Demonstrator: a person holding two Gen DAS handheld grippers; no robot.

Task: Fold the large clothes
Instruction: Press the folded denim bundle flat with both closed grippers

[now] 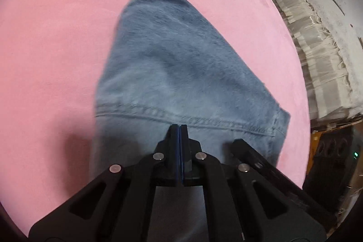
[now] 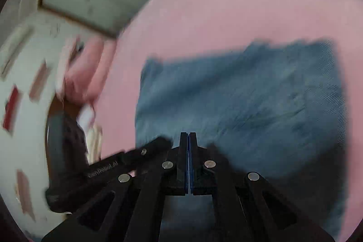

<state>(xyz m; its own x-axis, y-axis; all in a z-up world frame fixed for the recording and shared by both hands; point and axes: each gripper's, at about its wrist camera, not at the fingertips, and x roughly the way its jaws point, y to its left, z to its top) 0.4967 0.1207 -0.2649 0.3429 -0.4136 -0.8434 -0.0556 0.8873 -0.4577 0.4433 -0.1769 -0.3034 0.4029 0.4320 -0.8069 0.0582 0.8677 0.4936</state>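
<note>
Pink bedding covers the bed (image 1: pixel 56 49) under both of your grippers, and the jeans (image 1: pixel 172 65) lie on it.

From your left gripper (image 1: pixel 179 128) you see the jeans narrowing to a point toward the far side of the bed, with a stitched seam crossing just ahead of the fingertips. Its jaws are pressed together with nothing between them. Only this view shows the stack of pale, fringed blankets (image 1: pixel 317 56) past the bed's right edge, and part of your other gripper (image 1: pixel 256 158) close alongside.

From your right gripper (image 2: pixel 188 135), heavily blurred, the jeans (image 2: pixel 249 101) appear as a broad blue patch. Its jaws are also together and empty. Only here do you see the patterned floor (image 2: pixel 27 56) beyond the bed's left edge, plus a pink bundle (image 2: pixel 88 74) at that edge.
</note>
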